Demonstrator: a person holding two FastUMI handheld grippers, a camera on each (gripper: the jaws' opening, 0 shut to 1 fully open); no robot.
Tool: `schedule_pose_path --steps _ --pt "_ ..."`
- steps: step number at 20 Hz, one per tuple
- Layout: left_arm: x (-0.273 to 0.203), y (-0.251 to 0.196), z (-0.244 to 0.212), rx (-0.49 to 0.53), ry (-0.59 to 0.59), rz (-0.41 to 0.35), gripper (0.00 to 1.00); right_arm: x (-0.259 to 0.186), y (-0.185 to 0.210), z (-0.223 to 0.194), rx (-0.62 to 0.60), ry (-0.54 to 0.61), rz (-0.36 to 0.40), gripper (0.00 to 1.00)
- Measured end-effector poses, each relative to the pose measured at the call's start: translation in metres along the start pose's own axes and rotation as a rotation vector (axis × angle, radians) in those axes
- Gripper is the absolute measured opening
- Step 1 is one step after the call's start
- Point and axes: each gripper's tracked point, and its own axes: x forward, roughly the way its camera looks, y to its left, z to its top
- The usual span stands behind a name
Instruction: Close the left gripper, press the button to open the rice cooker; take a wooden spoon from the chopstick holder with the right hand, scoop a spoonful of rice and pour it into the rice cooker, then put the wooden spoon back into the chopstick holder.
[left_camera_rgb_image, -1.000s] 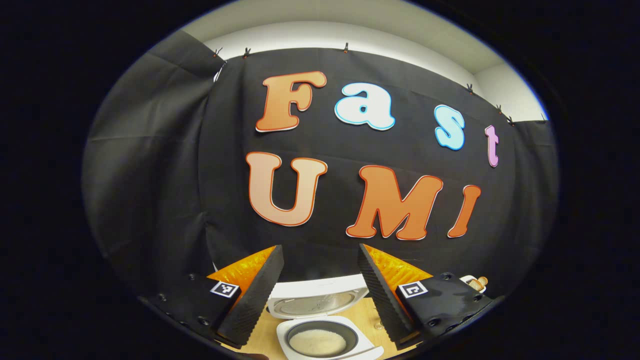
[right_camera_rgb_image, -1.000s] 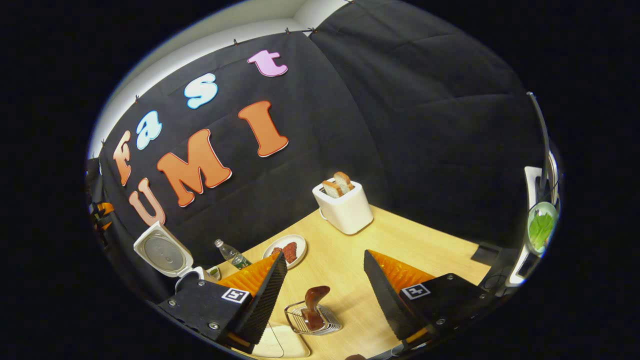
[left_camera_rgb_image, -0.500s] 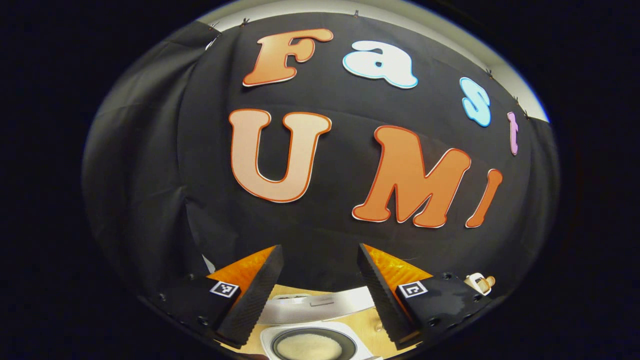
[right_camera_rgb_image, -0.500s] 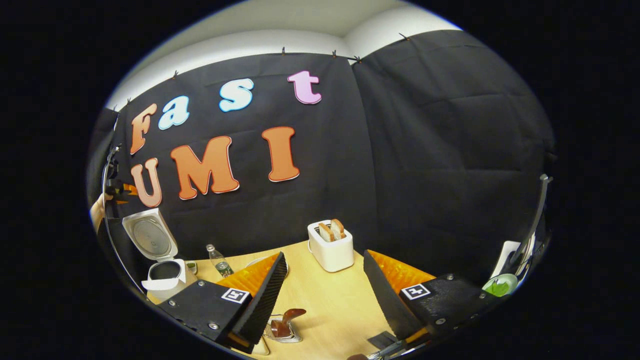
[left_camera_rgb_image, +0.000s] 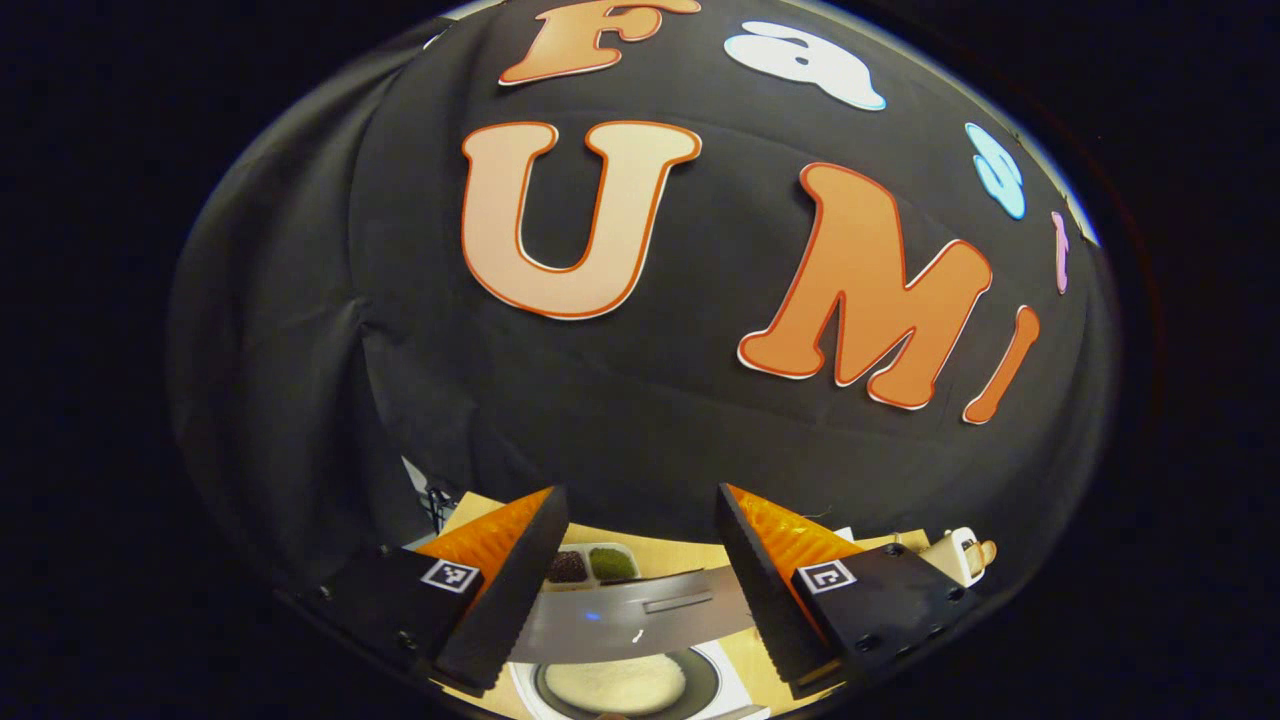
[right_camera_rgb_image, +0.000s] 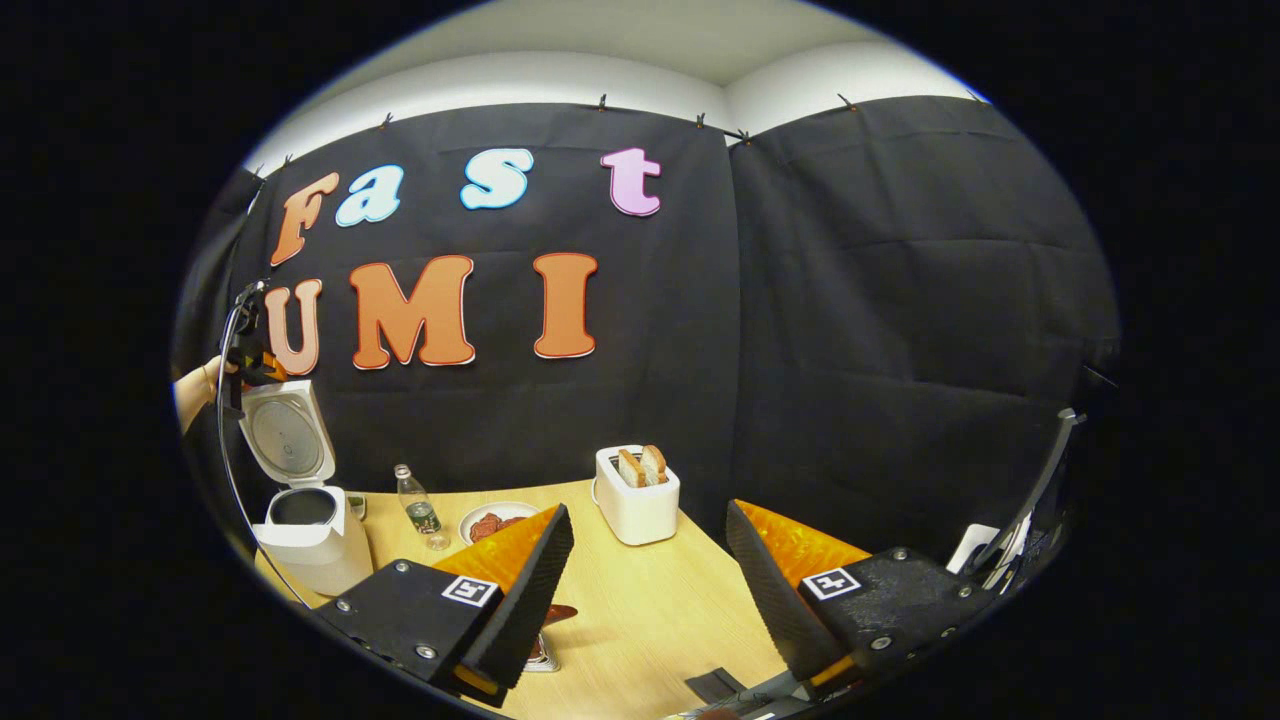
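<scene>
The white rice cooker (right_camera_rgb_image: 305, 545) stands at the table's left with its lid (right_camera_rgb_image: 285, 435) raised. In the left gripper view the lid's edge (left_camera_rgb_image: 640, 610) is a blurred grey band just beyond my open left gripper (left_camera_rgb_image: 640, 495), and the inner pot holds white rice (left_camera_rgb_image: 615, 685). In the right gripper view the left gripper (right_camera_rgb_image: 245, 365) hovers by the lid's top, held by a hand (right_camera_rgb_image: 190, 390). My right gripper (right_camera_rgb_image: 648, 508) is open and holds nothing. The wooden spoon (right_camera_rgb_image: 558, 612) sits in the wire chopstick holder (right_camera_rgb_image: 540, 655), mostly hidden behind one finger.
On the wooden table (right_camera_rgb_image: 660, 600) stand a small bottle (right_camera_rgb_image: 420, 510), a plate of red food (right_camera_rgb_image: 490, 522) and a white toaster (right_camera_rgb_image: 637, 495) with bread. A compartment tray (left_camera_rgb_image: 590, 565) with dark and green contents lies behind the cooker. Black cloth walls close the booth.
The left gripper has moved in over the cooker lid, which now blurs across its view. The right gripper has drawn back and levelled, so the holder and spoon sank behind its finger.
</scene>
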Motion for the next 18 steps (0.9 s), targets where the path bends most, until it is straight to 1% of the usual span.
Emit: schedule_pose_path --steps 1,5,9,11,14,15,16,18 --pt "-0.005 0.001 -0.003 0.025 0.001 -0.005 1.0 0.001 0.006 0.003 0.001 -0.007 0.014 0.95" --pt "-0.029 -0.007 -0.019 0.016 0.024 -0.039 1.0 0.0 0.033 0.012 0.013 -0.017 0.099 0.95" --pt "-0.061 -0.018 -0.055 0.005 0.06 -0.071 1.0 0.001 0.053 0.012 0.006 -0.029 0.174 0.95" --pt "-0.079 -0.024 -0.082 -0.006 0.077 -0.081 0.99 0.007 0.057 0.011 0.0 -0.035 0.186 0.95" --pt "-0.101 -0.036 -0.136 -0.031 0.126 -0.108 0.99 0.006 0.076 0.019 0.047 -0.039 0.263 0.95" --pt "-0.106 -0.036 -0.152 -0.036 0.122 -0.101 1.0 0.005 0.083 0.02 0.063 -0.038 0.29 1.0" --pt "-0.111 -0.036 -0.166 -0.037 0.11 -0.091 1.0 0.006 0.09 0.017 0.07 -0.032 0.314 0.95" --pt "-0.116 -0.035 -0.198 -0.019 0.099 -0.059 1.0 0.01 0.098 0.009 0.063 -0.009 0.341 0.95"
